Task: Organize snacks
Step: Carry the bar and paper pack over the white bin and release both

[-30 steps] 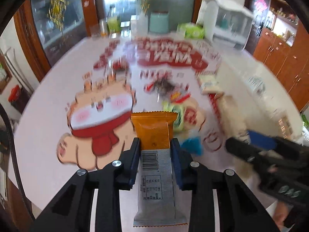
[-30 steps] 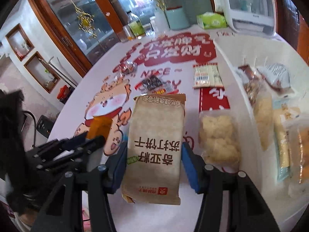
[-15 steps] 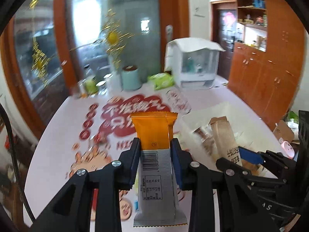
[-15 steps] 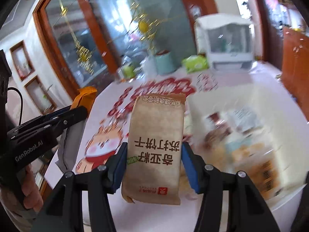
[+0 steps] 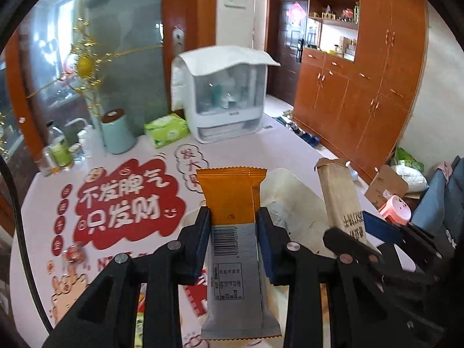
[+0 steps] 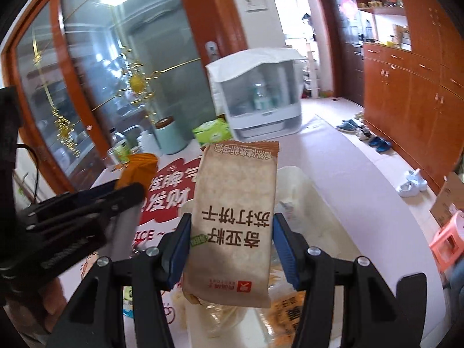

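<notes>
My left gripper (image 5: 233,229) is shut on an orange and grey snack bar (image 5: 232,203), held upright above the table. My right gripper (image 6: 232,240) is shut on a brown cracker packet (image 6: 235,217) with Chinese print, held upright over a white bin (image 6: 316,203) that holds several snack packets (image 6: 287,316). The cracker packet (image 5: 342,200) and right gripper show at the right of the left wrist view, beside the white bin (image 5: 290,185). The left gripper and its orange bar (image 6: 139,171) show at the left of the right wrist view.
The table carries a red-and-white printed cloth (image 5: 121,203). At its far end stand a white cabinet-like box (image 5: 223,95), a green tissue pack (image 5: 166,129), a mint canister (image 5: 116,133) and small bottles (image 5: 58,150). Wooden cupboards (image 5: 362,87) line the right wall.
Both grippers have risen and tilted up from the table, keeping their packets. The view swung from the tabletop snacks toward the far end of the room and the bin.
</notes>
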`<state>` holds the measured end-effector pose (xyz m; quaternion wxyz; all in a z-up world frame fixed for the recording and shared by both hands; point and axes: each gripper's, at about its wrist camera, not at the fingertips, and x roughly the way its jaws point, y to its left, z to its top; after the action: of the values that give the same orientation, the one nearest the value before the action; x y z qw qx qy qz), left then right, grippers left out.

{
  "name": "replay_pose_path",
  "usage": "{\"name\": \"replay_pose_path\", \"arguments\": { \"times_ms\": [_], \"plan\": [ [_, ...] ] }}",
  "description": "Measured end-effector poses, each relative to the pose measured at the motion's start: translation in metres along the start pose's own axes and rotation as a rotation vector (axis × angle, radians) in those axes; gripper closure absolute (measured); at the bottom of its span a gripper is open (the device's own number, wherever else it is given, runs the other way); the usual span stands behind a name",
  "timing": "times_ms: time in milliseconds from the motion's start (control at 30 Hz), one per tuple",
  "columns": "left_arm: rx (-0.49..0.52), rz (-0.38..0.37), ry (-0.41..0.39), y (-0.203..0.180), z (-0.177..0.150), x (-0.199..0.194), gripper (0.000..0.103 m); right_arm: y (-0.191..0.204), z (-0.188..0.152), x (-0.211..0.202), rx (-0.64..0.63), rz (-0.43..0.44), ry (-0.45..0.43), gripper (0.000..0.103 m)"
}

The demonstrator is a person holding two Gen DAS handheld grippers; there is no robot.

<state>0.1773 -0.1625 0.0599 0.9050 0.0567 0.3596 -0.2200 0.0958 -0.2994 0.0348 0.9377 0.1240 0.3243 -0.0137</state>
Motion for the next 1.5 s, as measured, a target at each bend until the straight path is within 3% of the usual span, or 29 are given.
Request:
{"name": "replay_pose_path", "arguments": {
  "times_ms": [200,267,333,367,1100,1300,1500],
  "plan": [
    [0.004,0.010,0.067,-0.014,0.005,0.044,0.066,-0.014,-0.003,0.016,0.040,-0.030,0.055,0.046],
    [0.005,0.030,0.086,-0.014,0.002,0.051,0.024,-0.017,-0.004,0.016,0.053,-0.038,0.053,0.045],
    [-0.004,0.073,0.074,-0.010,-0.003,0.053,0.007,-0.020,-0.005,0.014,0.067,-0.054,0.046,0.043],
    [-0.003,0.075,0.068,-0.009,-0.005,0.052,0.005,-0.022,-0.006,0.013,0.073,-0.048,0.044,0.041],
    [0.070,0.167,0.097,0.016,-0.053,-0.003,0.005,0.011,-0.035,-0.009,-0.007,0.001,0.093,0.039],
    [0.081,0.299,0.124,0.067,-0.071,-0.027,0.005,0.036,-0.044,-0.009,-0.067,0.025,0.125,0.039],
    [-0.011,0.423,0.155,0.147,-0.077,-0.058,0.005,0.078,-0.047,0.001,-0.147,0.110,0.177,0.039]
  ]
}}
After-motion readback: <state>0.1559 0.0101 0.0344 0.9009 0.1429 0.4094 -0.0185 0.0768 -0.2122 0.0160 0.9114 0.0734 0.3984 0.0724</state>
